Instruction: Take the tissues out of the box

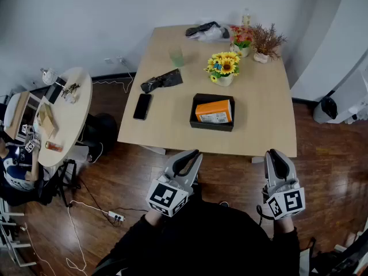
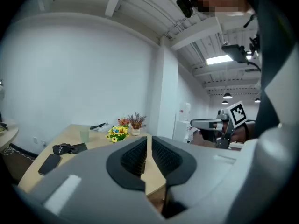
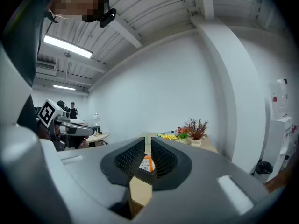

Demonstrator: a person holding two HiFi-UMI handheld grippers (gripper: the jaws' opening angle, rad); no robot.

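An orange tissue pack (image 1: 214,111) lies in a shallow black box (image 1: 195,121) near the front edge of the wooden table (image 1: 261,125). Both grippers hang over the floor, short of that edge. My left gripper (image 1: 194,154) is below and left of the box, its jaws shut with nothing between them (image 2: 149,140). My right gripper (image 1: 275,153) is below and right of the box, jaws shut and empty (image 3: 147,143). In the right gripper view the tissue pack (image 3: 146,164) shows far off, beyond the narrow slit between the jaws.
On the table stand sunflowers (image 1: 223,66), more potted flowers (image 1: 267,42), a green cup (image 1: 176,57), a black pouch (image 1: 162,80) and a phone (image 1: 142,106). A round side table (image 1: 69,114) and a seated person (image 1: 17,168) are at left. Cables and a power strip (image 1: 115,215) lie on the floor.
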